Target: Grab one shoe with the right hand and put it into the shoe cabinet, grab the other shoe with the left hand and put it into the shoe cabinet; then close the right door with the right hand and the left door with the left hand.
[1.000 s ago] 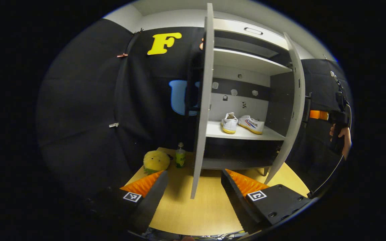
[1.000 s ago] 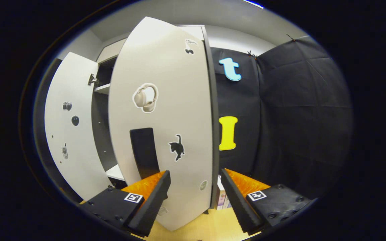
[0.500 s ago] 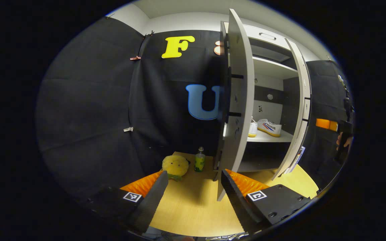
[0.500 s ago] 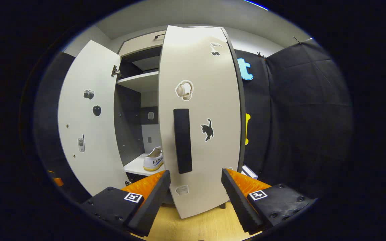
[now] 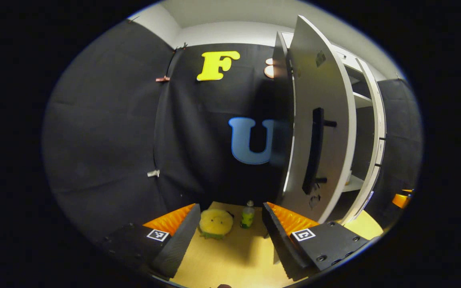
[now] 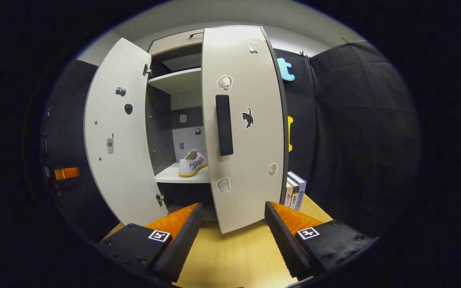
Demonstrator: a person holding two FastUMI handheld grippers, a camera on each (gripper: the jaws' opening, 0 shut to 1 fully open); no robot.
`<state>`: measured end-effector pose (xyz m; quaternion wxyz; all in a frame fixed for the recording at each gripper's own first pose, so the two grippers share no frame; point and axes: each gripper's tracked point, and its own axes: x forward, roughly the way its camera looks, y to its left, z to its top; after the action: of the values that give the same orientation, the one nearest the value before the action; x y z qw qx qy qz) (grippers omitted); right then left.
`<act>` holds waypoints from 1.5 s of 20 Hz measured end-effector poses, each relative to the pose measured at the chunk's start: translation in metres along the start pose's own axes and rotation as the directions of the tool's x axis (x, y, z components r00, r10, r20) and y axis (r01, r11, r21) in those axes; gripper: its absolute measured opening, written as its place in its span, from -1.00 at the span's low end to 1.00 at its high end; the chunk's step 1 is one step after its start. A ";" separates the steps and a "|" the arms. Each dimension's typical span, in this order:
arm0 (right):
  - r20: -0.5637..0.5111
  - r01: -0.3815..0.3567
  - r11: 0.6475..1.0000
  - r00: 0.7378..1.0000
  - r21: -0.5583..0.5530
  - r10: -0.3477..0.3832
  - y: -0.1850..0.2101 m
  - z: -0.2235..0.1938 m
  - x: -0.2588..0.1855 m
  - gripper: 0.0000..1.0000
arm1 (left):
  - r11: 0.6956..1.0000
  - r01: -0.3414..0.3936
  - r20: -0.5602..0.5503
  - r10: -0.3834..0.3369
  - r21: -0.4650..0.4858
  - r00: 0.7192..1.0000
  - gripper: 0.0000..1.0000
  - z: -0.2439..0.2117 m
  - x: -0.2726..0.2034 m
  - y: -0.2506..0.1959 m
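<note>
In the right gripper view a white shoe [image 6: 192,163] with a yellow sole lies on the cabinet shelf [image 6: 174,176]; the half-open right door [image 6: 246,160] hides whatever lies beside it. That door carries a black handle [image 6: 224,125] and stickers. My right gripper [image 6: 234,236] is open and empty, a short way in front of the door's lower edge. The left door [image 6: 114,132] stands wide open. In the left gripper view my left gripper [image 5: 230,236] is open and empty, facing the outer side of the left door [image 5: 326,120] and its black handle [image 5: 314,156].
A yellow plush toy [image 5: 215,223] and a small green bottle [image 5: 247,215] sit on the wooden floor [image 5: 230,260] left of the cabinet. Books [image 6: 294,190] stand to the right of the cabinet. The booth's black cloth encloses both sides.
The left gripper has swung left around the left door, so the door's outer face now shows and the shoes are hidden. The right gripper has backed away from the right door.
</note>
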<state>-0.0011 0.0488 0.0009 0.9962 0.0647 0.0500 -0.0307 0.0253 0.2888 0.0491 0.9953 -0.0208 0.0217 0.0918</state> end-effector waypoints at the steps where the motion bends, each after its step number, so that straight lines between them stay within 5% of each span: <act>1: -0.009 0.003 1.000 1.000 0.001 -0.003 0.001 -0.006 -0.003 0.97 | 1.000 0.020 0.019 -0.020 0.011 1.000 0.92 0.011 0.008 -0.004; 9: -0.087 -0.011 0.999 0.996 0.031 0.014 0.015 -0.048 -0.031 0.97 | 0.992 0.081 0.076 -0.089 0.098 0.993 0.91 0.054 0.061 -0.027; 14: -0.115 -0.021 1.000 0.993 0.020 0.023 0.016 -0.060 -0.037 0.97 | 0.995 0.097 0.048 -0.098 0.037 0.994 0.90 0.045 0.073 -0.041; 21: -0.156 -0.029 0.999 0.987 0.016 0.031 0.012 -0.074 -0.041 0.97 | 0.995 0.096 0.059 -0.099 0.040 0.993 0.84 0.054 0.067 -0.049; 30: -0.153 -0.077 0.997 0.985 0.014 0.078 -0.029 -0.058 -0.001 0.97 | 0.995 0.101 0.033 -0.101 0.019 0.994 0.84 0.051 0.043 -0.120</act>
<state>-0.0097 0.0278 -0.0597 0.9896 0.0727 0.1238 0.0128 0.0916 0.1814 0.1023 0.9991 -0.0117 0.0047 0.0415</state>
